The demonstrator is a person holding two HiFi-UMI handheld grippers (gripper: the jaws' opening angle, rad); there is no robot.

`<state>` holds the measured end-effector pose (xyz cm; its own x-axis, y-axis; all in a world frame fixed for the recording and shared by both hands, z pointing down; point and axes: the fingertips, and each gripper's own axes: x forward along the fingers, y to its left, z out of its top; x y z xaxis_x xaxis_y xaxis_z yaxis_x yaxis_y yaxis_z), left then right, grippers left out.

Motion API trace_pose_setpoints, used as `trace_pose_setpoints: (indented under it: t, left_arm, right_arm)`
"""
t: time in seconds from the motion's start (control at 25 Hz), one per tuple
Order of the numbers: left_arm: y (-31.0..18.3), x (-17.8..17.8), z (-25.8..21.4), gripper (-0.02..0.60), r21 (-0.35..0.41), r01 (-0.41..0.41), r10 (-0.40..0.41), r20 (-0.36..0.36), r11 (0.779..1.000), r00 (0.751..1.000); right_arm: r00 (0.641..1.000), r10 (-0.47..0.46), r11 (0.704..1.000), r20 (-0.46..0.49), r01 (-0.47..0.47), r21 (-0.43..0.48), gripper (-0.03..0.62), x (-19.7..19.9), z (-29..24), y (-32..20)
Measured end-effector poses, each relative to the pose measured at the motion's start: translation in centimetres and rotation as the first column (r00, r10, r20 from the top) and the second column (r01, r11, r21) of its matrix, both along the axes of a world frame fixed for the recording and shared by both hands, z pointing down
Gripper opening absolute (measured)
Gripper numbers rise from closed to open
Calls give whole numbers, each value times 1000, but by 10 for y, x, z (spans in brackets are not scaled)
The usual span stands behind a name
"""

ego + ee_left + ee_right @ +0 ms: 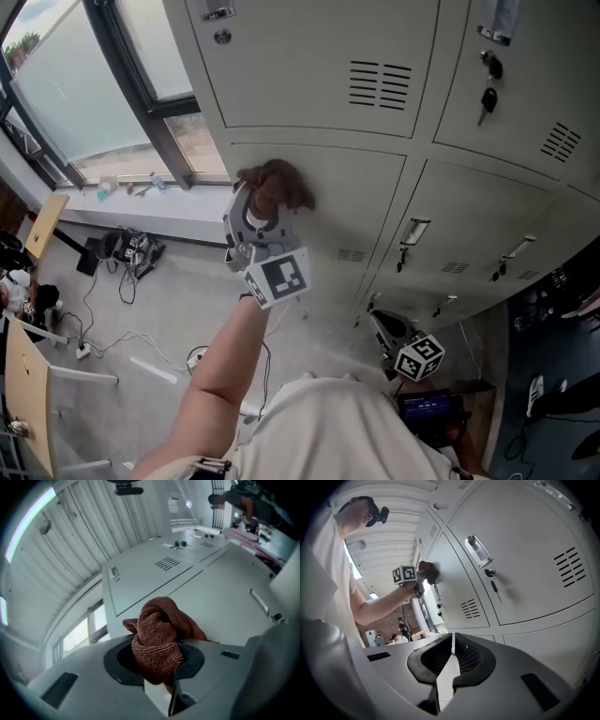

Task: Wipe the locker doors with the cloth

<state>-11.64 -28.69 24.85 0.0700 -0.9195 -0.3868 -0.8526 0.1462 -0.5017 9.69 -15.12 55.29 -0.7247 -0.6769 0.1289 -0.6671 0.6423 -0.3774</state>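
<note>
The left gripper is clamped on a reddish-brown cloth. The jaws are closed around the bunched-up middle of it, and the rest bulges out in a lump past the tips. In the head view the left gripper is held up at the end of a bare forearm, its marker cube just behind the jaws. The cloth looks pressed against a grey locker door, right at that door's upper corner on the window side.

Straight above the cloth is an upper door with a set of vent slots. Further along the row, away from the left gripper, a bunch of keys hangs from a lock. On the gripper's other side there's a big window, and below it a tangle of cables on the floor.

The right gripper has nothing in it. Its jaws are together, pads meeting at the tips, and only locker panels are ahead of them. In the head view the right gripper hangs low near the person's body, well below the left one, down by the bottom row of lockers. From its own camera the cloth shows up in the distance, held against the door, with the other cube beside it.
</note>
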Motion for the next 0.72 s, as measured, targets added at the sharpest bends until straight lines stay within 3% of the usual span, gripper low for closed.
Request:
trace_pose_setpoints:
  t: [0.2, 0.36, 0.56, 0.72]
  left_arm:
    - [9, 86, 4, 107, 2, -144, 144, 78, 990, 987]
    - [15, 146, -1, 107, 10, -231, 226, 171, 973, 959]
    - [25, 211, 6, 106, -26, -337, 327, 322, 941, 888]
    - [32, 220, 21, 106, -14, -342, 316, 416, 940, 853]
  right_arm:
    - [999, 33, 999, 9, -33, 4, 29, 11, -3, 3]
    - [998, 68, 998, 6, -68, -6, 29, 26, 1, 6]
    - [996, 86, 996, 0, -86, -13, 29, 35, 3, 8]
    - [996, 84, 996, 3, -84, -15, 29, 32, 2, 6]
